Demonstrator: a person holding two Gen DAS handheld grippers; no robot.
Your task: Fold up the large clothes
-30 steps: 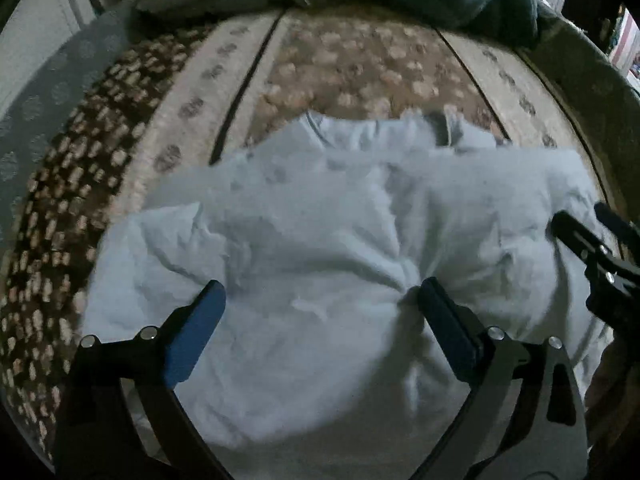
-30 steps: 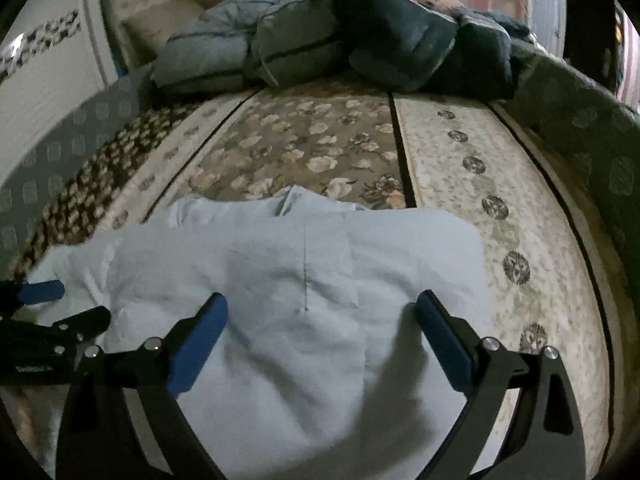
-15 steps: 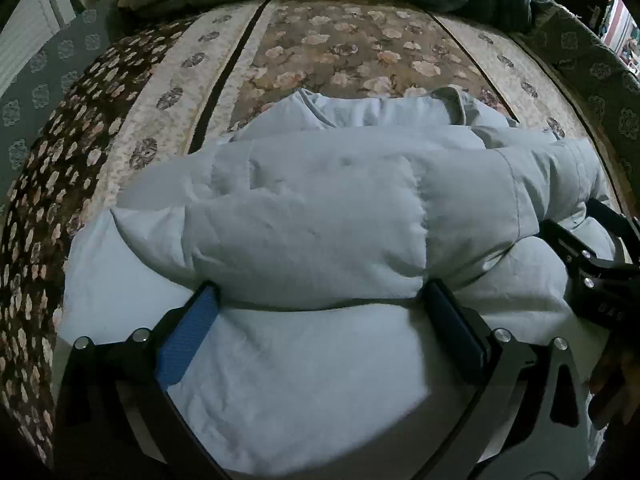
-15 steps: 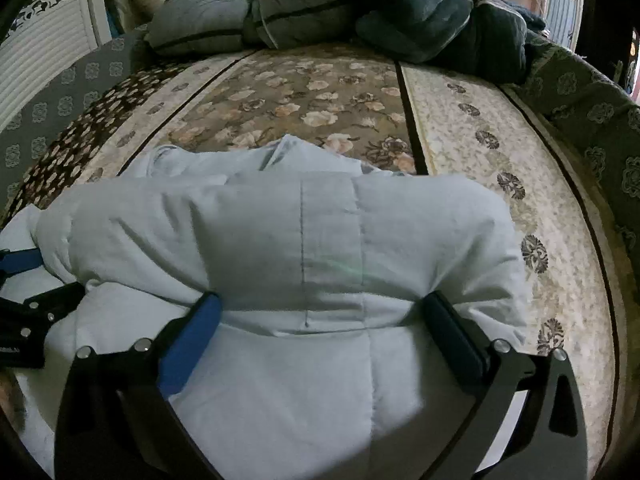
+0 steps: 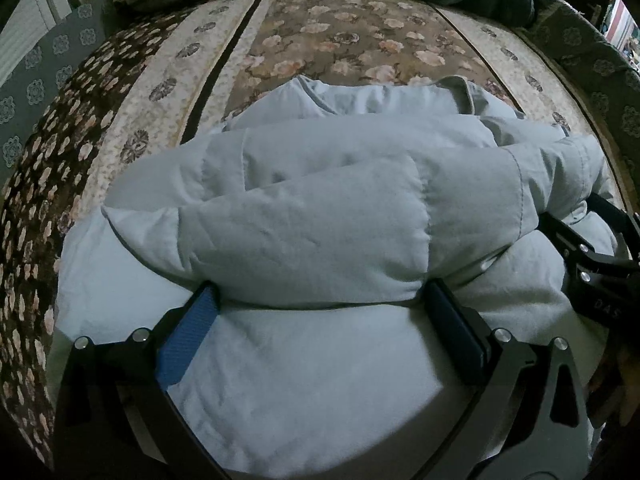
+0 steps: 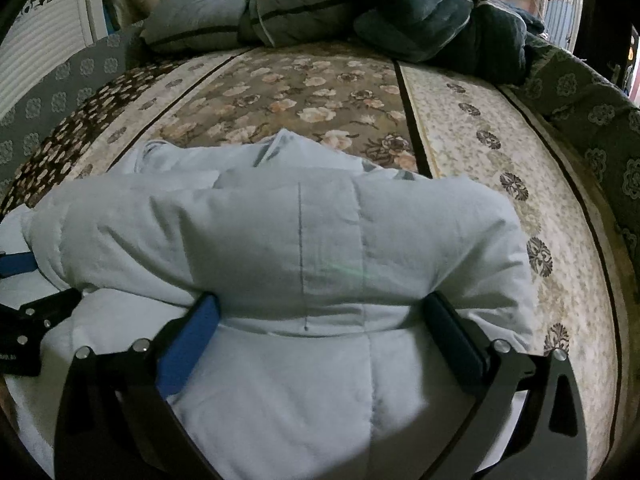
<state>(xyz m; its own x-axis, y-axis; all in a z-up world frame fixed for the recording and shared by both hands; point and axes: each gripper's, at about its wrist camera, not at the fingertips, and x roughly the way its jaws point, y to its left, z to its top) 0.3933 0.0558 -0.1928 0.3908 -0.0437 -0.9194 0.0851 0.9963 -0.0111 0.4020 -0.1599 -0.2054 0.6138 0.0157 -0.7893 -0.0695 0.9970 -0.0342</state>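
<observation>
Left wrist view: left gripper (image 5: 320,312) spread wide, the jacket (image 5: 304,216) bulging between its pads, nothing pinched.
Right wrist view: right gripper (image 6: 320,316) spread wide over the same fold.
Jacket: on the floral bedspread (image 6: 320,92).
Change: flat a second ago, now a thick roll.
Right view only: pillows (image 6: 280,16) beyond.

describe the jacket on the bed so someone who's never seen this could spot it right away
A floral bedspread covers the bed, with dark pillows heaped at its far end. At the near end, under both grippers, lies the jacket: pale blue, puffy and quilted, folded over itself. It is the only light, plain thing on the patterned cover.
</observation>
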